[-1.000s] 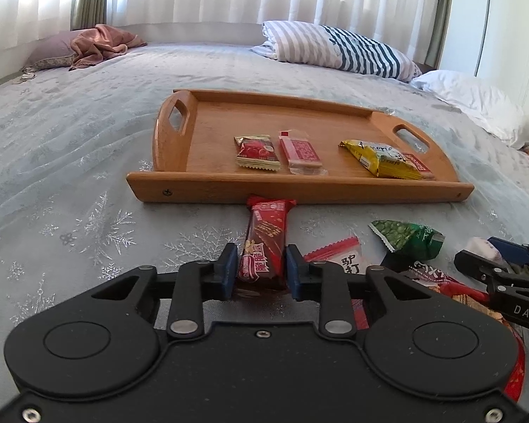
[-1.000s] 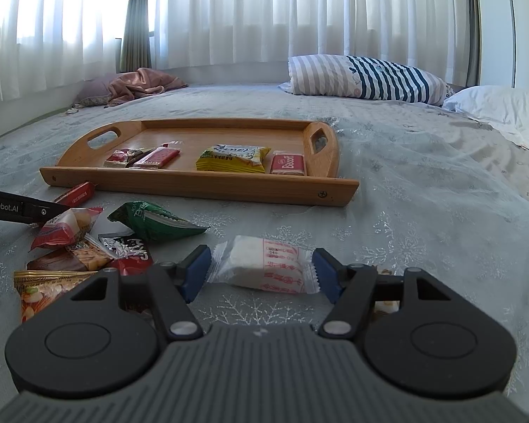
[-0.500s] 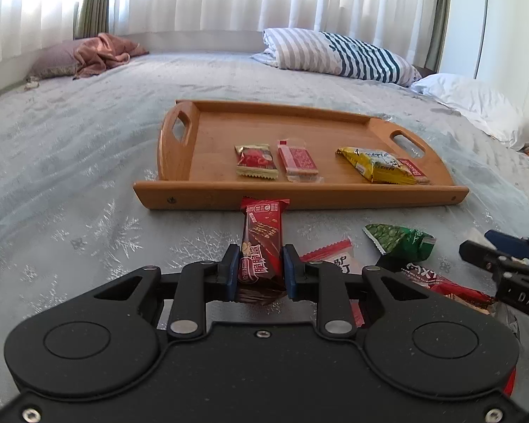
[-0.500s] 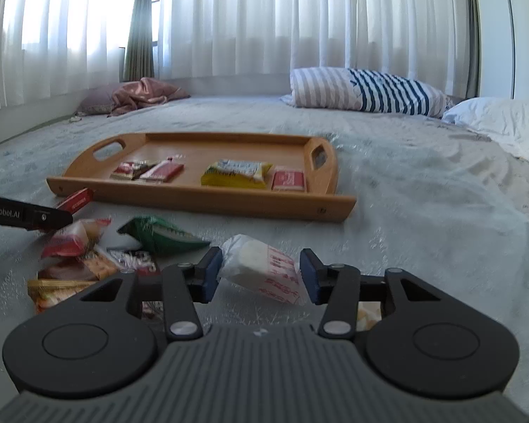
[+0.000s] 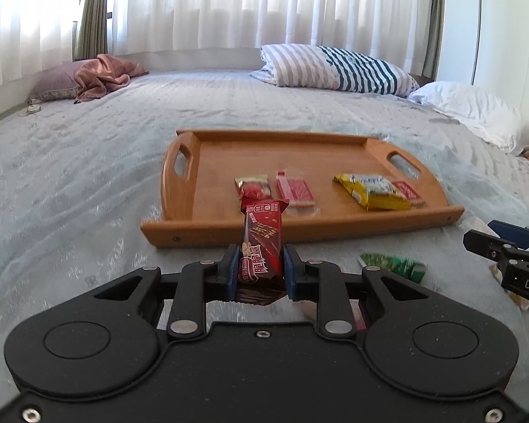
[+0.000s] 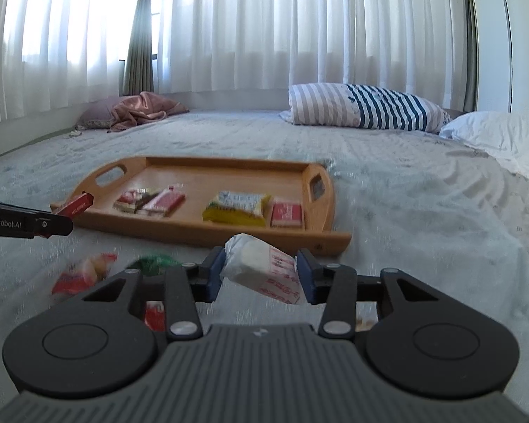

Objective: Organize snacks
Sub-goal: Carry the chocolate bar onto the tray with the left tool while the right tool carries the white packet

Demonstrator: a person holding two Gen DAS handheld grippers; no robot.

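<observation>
Two tools | left tool clamps red bar | right tool clamps white packet

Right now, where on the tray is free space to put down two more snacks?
The wooden tray is bare across its far half and beside its left handle. A gap separates the pink packet from the yellow packet. The near row is crowded.
</observation>
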